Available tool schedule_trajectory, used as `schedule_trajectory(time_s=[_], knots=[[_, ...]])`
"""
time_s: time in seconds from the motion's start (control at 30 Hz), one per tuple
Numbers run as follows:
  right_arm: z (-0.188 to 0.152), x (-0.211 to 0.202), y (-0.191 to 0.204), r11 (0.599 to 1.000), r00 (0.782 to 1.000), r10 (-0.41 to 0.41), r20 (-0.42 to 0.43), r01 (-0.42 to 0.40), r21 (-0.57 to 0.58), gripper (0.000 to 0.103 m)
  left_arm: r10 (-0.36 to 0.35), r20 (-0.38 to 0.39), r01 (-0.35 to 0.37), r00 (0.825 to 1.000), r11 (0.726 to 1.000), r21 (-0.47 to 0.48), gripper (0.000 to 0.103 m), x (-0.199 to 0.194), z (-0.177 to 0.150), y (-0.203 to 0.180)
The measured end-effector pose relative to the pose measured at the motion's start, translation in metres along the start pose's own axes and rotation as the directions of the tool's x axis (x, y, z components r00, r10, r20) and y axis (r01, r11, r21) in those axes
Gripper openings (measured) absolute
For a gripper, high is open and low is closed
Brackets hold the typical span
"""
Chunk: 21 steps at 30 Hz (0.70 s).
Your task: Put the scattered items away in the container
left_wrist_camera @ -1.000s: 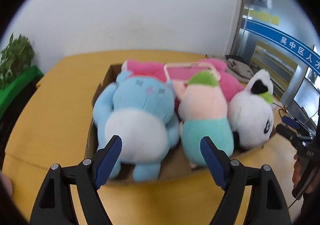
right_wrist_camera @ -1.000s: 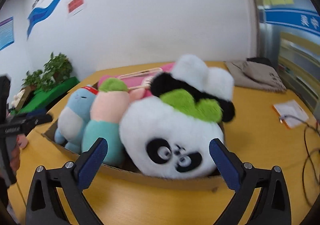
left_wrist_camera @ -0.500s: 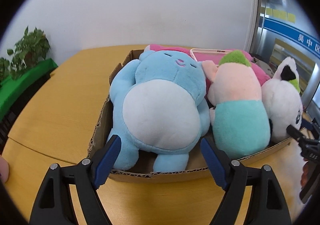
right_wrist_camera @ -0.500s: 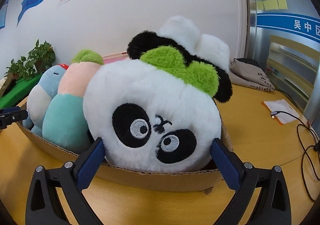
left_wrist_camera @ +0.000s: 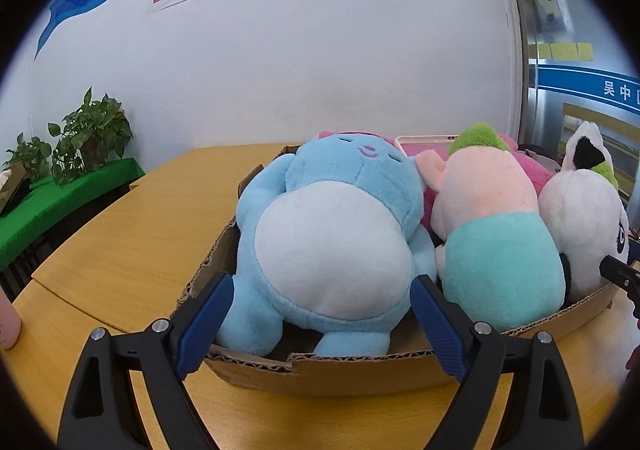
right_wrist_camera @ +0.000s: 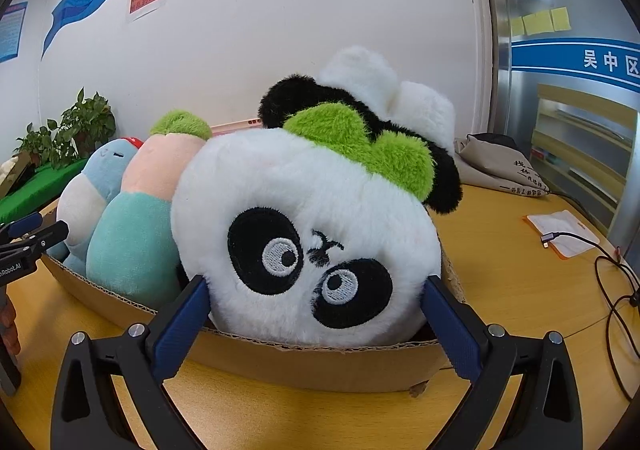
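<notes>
Cardboard box (left_wrist_camera: 340, 374) holding blue plush (left_wrist_camera: 328, 234), panda (right_wrist_camera: 312, 234), left jaws opening, right jaws wide, both empty

Left wrist view: low over the table (left_wrist_camera: 120, 262), close against the near wall of the box (left_wrist_camera: 340, 374), aimed slightly down at its left end, between the fingers of the left gripper (left_wrist_camera: 320, 314). Right wrist view: equally low and close, at the right end of the box (right_wrist_camera: 320, 366), aimed slightly down between the fingers of the right gripper (right_wrist_camera: 316, 314). Shared by both: the box, the white wall (left_wrist_camera: 320, 49) behind it, the plants (right_wrist_camera: 68, 129) left of it.
</notes>
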State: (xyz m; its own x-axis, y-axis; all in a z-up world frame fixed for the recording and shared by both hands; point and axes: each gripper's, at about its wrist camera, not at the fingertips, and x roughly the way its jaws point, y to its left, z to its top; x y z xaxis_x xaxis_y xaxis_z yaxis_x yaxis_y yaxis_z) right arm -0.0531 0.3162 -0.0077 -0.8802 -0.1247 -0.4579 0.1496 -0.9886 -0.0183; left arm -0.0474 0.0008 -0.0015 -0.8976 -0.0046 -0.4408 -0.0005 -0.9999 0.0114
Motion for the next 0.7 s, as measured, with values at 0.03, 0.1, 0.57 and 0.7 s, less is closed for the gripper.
schedule_trajectory(time_s=[0.03, 0.1, 0.57, 0.7], knots=[[-0.0013, -0.0004, 0.0, 1.0, 1.0, 0.001, 0.001, -0.001, 0.001, 0.103, -0.001, 0.0, 0.001, 1.0, 1.0, 0.001, 0.09, 0.0007, 0.0005, 0.0001], [-0.002, -0.0005, -0.0008, 1.0, 1.0, -0.001, 0.001, 0.001, 0.002, 0.103, -0.001, 0.0, 0.001, 1.0, 1.0, 0.001, 0.09, 0.0016, 0.0013, 0.0004], [-0.0058, -0.0004, -0.0028, 1.0, 1.0, -0.005, 0.002, 0.005, 0.0, 0.103, 0.012, -0.011, -0.012, 1.0, 0.999, -0.045, 0.09, 0.0017, 0.0006, 0.0023], [-0.0058, -0.0006, -0.0032, 1.0, 1.0, -0.006, 0.002, 0.006, 0.0, 0.103, 0.011, -0.014, -0.012, 1.0, 0.999, -0.048, 0.09, 0.0013, 0.0, 0.0024]])
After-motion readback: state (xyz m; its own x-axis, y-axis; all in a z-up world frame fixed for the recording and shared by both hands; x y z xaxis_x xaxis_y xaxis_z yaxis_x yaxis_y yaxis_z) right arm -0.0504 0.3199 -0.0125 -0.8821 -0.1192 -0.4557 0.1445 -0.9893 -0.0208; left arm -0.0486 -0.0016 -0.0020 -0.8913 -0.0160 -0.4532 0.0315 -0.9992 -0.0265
